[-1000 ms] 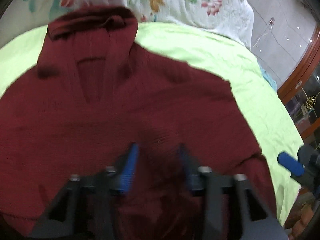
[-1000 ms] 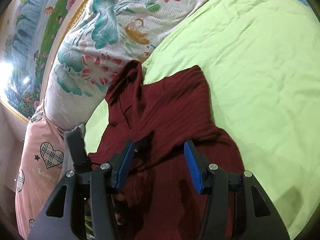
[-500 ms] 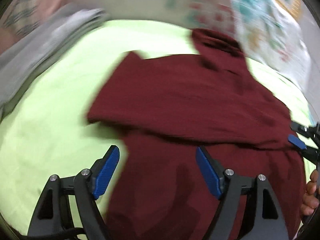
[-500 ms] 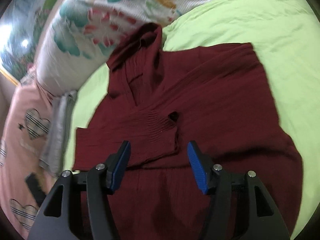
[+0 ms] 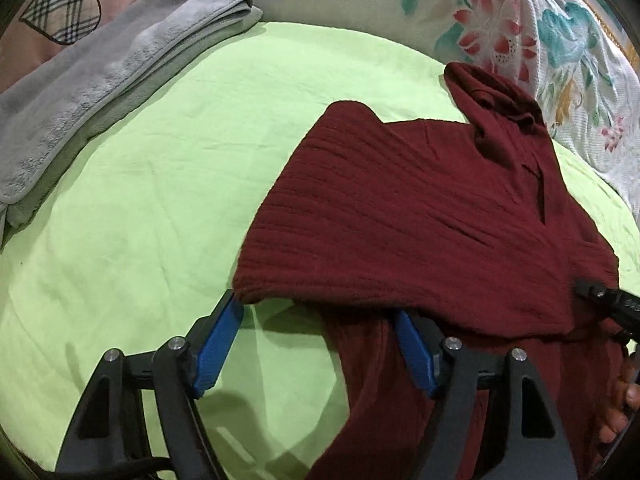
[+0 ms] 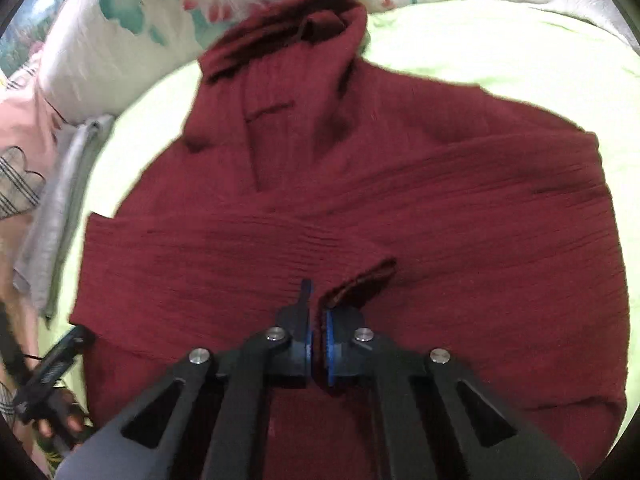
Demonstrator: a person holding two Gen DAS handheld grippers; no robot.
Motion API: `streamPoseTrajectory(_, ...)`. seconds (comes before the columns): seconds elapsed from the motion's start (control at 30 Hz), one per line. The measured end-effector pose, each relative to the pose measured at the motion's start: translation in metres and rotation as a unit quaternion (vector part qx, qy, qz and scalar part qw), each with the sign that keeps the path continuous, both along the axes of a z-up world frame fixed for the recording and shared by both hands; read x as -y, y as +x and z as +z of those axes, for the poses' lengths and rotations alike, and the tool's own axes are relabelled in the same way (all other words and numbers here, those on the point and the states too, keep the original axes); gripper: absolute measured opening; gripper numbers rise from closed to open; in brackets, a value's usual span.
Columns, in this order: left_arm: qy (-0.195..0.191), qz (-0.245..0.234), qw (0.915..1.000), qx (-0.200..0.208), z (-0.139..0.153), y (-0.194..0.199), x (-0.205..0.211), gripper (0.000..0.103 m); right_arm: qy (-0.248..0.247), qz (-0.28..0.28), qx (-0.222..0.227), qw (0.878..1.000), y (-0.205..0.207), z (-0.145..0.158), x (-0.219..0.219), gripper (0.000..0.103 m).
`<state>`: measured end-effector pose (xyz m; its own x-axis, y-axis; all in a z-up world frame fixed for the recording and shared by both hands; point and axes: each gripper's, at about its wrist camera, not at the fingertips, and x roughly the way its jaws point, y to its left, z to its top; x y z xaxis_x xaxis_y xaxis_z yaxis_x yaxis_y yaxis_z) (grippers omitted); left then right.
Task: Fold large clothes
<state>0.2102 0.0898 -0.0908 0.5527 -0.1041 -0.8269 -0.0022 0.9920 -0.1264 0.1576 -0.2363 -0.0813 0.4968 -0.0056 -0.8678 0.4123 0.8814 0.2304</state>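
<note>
Pinching the sleeve cuff (image 6: 362, 280) in the right claw (image 6: 316, 312), left claw (image 5: 316, 344) apart at the maroon sweater's (image 5: 420, 220) folded edge, so I'd keep both corners level.

The maroon sweater (image 5: 420, 216) ran off the bottom edge in both wrist views, its hem unseen. The right gripper (image 6: 316, 320) hid the cloth under its closed jaws. The floral bedding (image 6: 120, 40) was blurred in the right view.
</note>
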Motion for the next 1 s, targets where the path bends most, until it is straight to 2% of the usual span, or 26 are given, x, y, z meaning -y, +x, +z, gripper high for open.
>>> streamPoseTrajectory(0.13, 0.003, -0.007, 1.0, 0.0, -0.001, 0.004, 0.004, 0.073, -0.003, -0.018, 0.079, 0.997, -0.024, 0.057, 0.013, 0.004)
streamPoseTrajectory(0.27, 0.016, -0.015, 0.9998, -0.002, -0.003, 0.006, 0.011, 0.073, -0.035, -0.061, 0.109, 0.991, -0.047, 0.093, 0.044, 0.004)
streamPoseTrajectory(0.43, 0.03, 0.005, 0.9995, -0.005, -0.004, 0.012, 0.012, 0.071, -0.018, -0.107, 0.069, 0.992, -0.071, 0.068, 0.082, 0.005)
streamPoseTrajectory(0.6, 0.009, 0.038, 0.9992, -0.001, -0.005, 0.011, -0.004, 0.071, -0.012, -0.113, 0.061, 0.992, -0.072, 0.056, 0.085, 0.005)
streamPoseTrajectory(0.7, -0.004, 0.052, 0.9986, -0.001, -0.005, 0.012, -0.011, 0.071, 0.007, -0.101, 0.076, 0.992, -0.069, 0.059, 0.085, 0.005)
streamPoseTrajectory(0.77, -0.02, 0.056, 0.9982, -0.004, -0.007, 0.012, -0.018, 0.071, 0.032, -0.092, 0.113, 0.989, -0.074, 0.067, 0.085, 0.005)
streamPoseTrajectory(0.8, -0.026, 0.057, 0.998, -0.006, -0.007, 0.012, -0.019, 0.071, 0.032, -0.096, 0.115, 0.988, -0.076, 0.069, 0.085, 0.005)
streamPoseTrajectory(0.87, -0.037, 0.057, 0.9976, -0.008, -0.008, 0.014, -0.022, 0.071, 0.01, -0.115, 0.087, 0.99, -0.076, 0.061, 0.088, 0.005)
streamPoseTrajectory(0.97, -0.035, 0.054, 0.9979, -0.008, -0.008, 0.014, -0.021, 0.071, -0.033, -0.141, 0.008, 0.989, -0.077, 0.033, 0.095, 0.01)
streamPoseTrajectory(1.0, -0.032, 0.053, 0.998, -0.008, -0.008, 0.014, -0.02, 0.071, -0.053, -0.15, -0.006, 0.987, -0.079, 0.031, 0.096, 0.01)
